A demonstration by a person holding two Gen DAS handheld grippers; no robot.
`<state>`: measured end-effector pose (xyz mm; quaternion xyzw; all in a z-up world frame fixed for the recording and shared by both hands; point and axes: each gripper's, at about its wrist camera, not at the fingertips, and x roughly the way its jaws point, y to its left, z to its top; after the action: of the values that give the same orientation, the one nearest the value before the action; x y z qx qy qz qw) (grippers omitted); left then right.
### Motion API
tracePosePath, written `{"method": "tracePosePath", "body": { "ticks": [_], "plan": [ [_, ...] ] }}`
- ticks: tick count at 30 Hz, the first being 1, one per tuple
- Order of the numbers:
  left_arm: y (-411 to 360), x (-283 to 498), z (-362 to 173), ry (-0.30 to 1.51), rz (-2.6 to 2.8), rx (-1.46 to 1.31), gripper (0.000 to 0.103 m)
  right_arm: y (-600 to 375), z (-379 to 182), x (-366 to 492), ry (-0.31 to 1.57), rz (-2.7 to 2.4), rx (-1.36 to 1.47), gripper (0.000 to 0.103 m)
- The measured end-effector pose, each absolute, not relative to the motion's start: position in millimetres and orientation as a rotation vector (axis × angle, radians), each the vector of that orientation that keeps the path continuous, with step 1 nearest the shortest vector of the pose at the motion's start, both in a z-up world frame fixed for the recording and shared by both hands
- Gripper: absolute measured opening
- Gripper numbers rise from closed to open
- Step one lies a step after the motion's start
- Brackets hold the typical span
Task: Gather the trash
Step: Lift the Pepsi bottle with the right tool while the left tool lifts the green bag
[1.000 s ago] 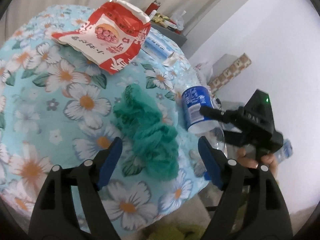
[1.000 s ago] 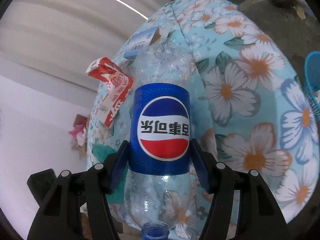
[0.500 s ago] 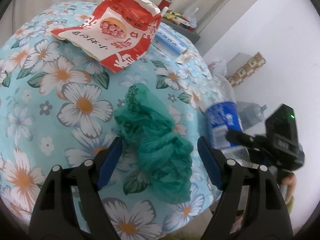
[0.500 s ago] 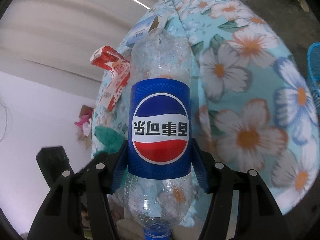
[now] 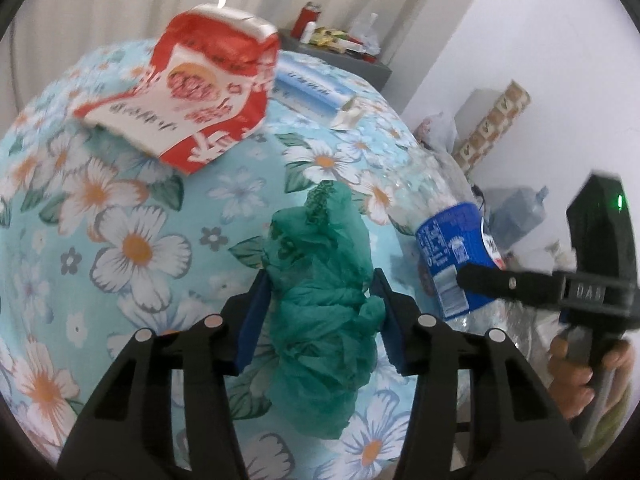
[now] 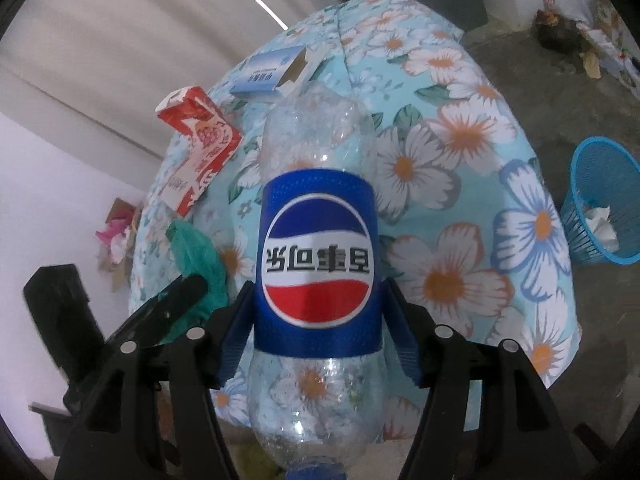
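The left tool [image 5: 320, 312] has just been closing: one second ago its jaws stood wide on either side of the green plastic bag [image 5: 320, 300], and now the blue pads [image 5: 252, 320] sit narrow against both flanks of it. The bag is between the pads and appears pinched, though still resting on the flowered cloth of the bench [image 5: 132, 240]. In my judgement this means the pick is nearly secured and only the lift remains.

The right tool [image 6: 316, 316] holds the empty cola bottle [image 6: 316, 264] across its blue label, cap end toward the camera. The bottle has come up and away from the cloth compared with a second ago (the jaws have eased open slightly, yet the pads remain against the label). Two pieces of trash are thus in hand at once.

Near the left tool, the rounded front edge of the bench drops away just below the bag, so a lift toward the person has free room. To its right the bottle and right tool stand just beside the bag; the two tools should separate before either swings.

Farther back on the cloth lie a red carton [image 5: 204, 88] and a blue-and-white box [image 5: 308, 92], both untouched and well apart from the bag. Beyond the right edge of the bench, on the floor, stands a blue basket [image 6: 600, 208] with paper already in it (the likely destination). The floor between bench and basket looks open.
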<state>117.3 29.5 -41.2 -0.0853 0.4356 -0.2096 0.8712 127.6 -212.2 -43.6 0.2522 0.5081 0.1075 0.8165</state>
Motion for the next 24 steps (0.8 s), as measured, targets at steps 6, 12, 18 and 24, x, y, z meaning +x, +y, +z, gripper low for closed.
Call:
{"method": "tracePosePath", "body": {
  "ticks": [6,12,18,24],
  "plan": [
    [14.3,110.4,-44.4,0.903,-0.442,-0.092,0.048,-209.0,-44.8,131.3,1.083,0.199,0.520,0.064],
    [6.8,106.8,-42.6,0.893,-0.429,-0.036,0.048,-208.6,-44.3,129.9,1.078,0.194,0.516,0.064],
    [-0.5,103.2,-41.4,0.883,-0.411,0.017,0.048,-206.9,-43.9,128.9,1.089,0.193,0.513,0.064],
    [-2.0,103.2,-41.5,0.884,-0.406,0.029,0.049,-206.3,-45.2,129.5,1.096,0.192,0.512,0.064]
  ]
}}
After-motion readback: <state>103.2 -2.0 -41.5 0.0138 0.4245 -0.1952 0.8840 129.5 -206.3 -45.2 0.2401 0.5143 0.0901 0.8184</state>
